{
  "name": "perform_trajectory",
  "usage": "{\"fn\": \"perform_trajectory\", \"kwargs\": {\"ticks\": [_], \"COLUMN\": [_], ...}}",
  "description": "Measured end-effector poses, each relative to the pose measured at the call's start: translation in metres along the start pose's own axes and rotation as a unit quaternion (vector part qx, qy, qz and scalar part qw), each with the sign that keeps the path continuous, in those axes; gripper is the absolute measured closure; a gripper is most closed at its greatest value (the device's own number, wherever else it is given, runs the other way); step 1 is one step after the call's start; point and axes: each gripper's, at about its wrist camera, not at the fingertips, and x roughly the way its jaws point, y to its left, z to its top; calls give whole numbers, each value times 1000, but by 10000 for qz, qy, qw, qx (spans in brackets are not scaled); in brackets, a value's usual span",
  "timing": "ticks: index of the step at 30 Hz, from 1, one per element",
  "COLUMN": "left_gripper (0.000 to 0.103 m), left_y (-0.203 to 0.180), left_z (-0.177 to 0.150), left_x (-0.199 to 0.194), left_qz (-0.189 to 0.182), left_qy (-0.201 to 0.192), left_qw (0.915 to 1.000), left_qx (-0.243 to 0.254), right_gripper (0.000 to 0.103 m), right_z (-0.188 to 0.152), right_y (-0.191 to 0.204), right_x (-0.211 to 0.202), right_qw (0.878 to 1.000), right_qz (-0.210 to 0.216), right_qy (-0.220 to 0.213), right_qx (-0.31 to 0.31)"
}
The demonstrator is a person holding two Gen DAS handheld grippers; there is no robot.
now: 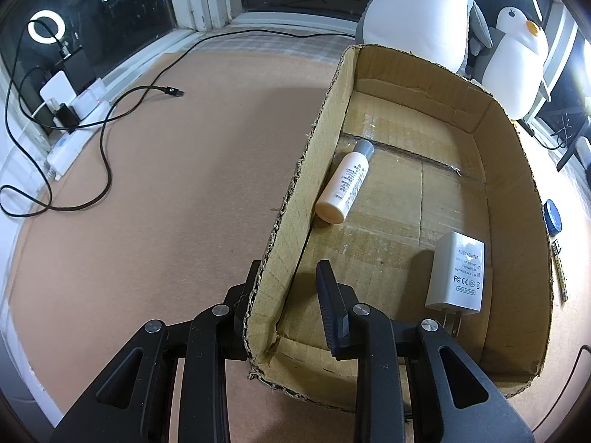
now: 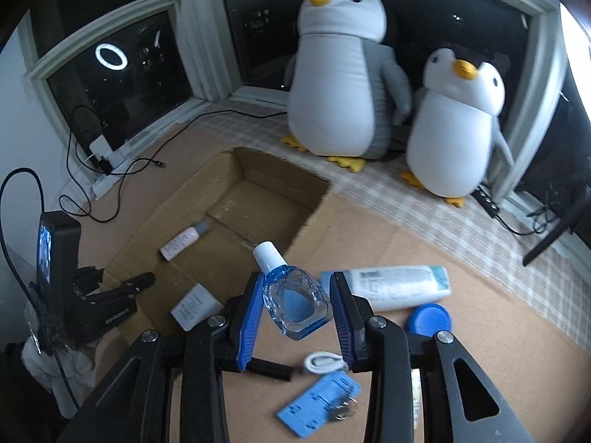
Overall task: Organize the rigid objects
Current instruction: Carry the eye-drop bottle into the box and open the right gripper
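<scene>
My left gripper is shut on the near left wall of an open cardboard box, one finger outside and the blue-padded one inside. On the box floor lie a small white bottle with a grey cap and a white power adapter. In the right wrist view, my right gripper is shut on a small clear blue bottle with a white cap, held in the air by the box's near right corner. The white bottle and the adapter show there too.
On the brown mat right of the box lie a larger white bottle, a blue round lid, a blue card with keys, a white loop and a black stick. Two plush penguins stand behind. A black cable trails left.
</scene>
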Motion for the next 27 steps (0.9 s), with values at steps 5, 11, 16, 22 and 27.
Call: {"fn": "perform_trajectory", "kwargs": {"ticks": [5,11,16,22,27], "left_gripper": [77,77,76,76,76], "left_y": [0,1,1,1,1], "left_z": [0,-1,-1,-1,-1], "left_x": [0,0,0,0,0], "left_qz": [-24,-42,-42,-43,-42], "left_qy": [-9,-15,-15,-14,-15], "left_qw": [10000,10000,10000,10000,10000], "left_qx": [-8,-16,-16,-18,-17], "right_gripper": [70,70,70,70,70], "right_z": [7,12,17,20,19], "right_y": [23,46,59,66,68], "right_x": [15,28,39,52,61], "right_qw": [9998,9992,9989,9987,9985], "right_qz": [186,331,379,373,367], "right_qy": [53,102,140,217,283], "right_qx": [-92,-191,-251,-286,-301]}}
